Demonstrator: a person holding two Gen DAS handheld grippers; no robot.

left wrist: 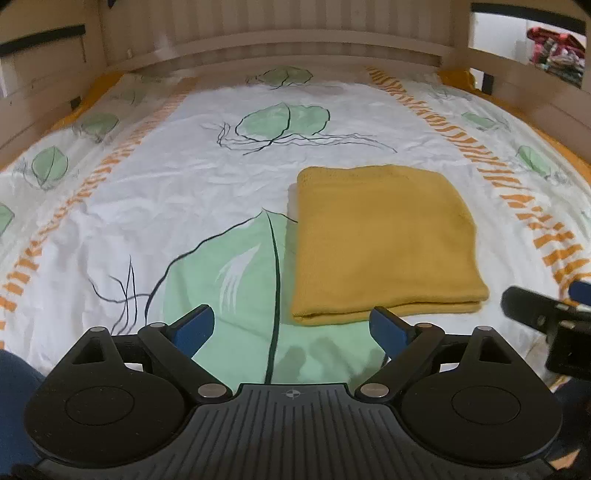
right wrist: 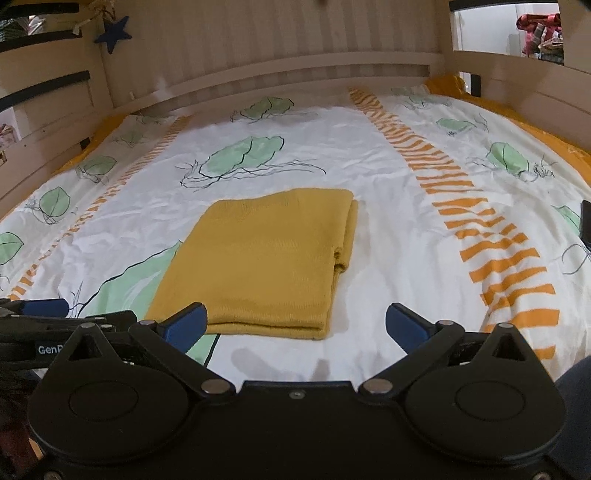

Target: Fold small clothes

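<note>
A mustard-yellow knitted garment (left wrist: 384, 243) lies folded into a flat rectangle on the bed; in the right wrist view the same garment (right wrist: 258, 262) shows stacked layers along its right and near edges. My left gripper (left wrist: 291, 326) is open, held just short of the garment's near edge and to its left, with nothing between its blue pads. My right gripper (right wrist: 295, 325) is open too, hovering at the garment's near right corner without touching it. Each gripper shows at the edge of the other's view: the right gripper (left wrist: 543, 314) and the left gripper (right wrist: 40, 310).
The bed sheet (left wrist: 184, 192) is white with green leaves and orange striped bands. A pale wooden bed frame (left wrist: 258, 40) rises around the far and side edges. A dark blue star (right wrist: 114, 33) hangs on the left rail. Colourful clothes (right wrist: 539, 29) pile beyond the right rail.
</note>
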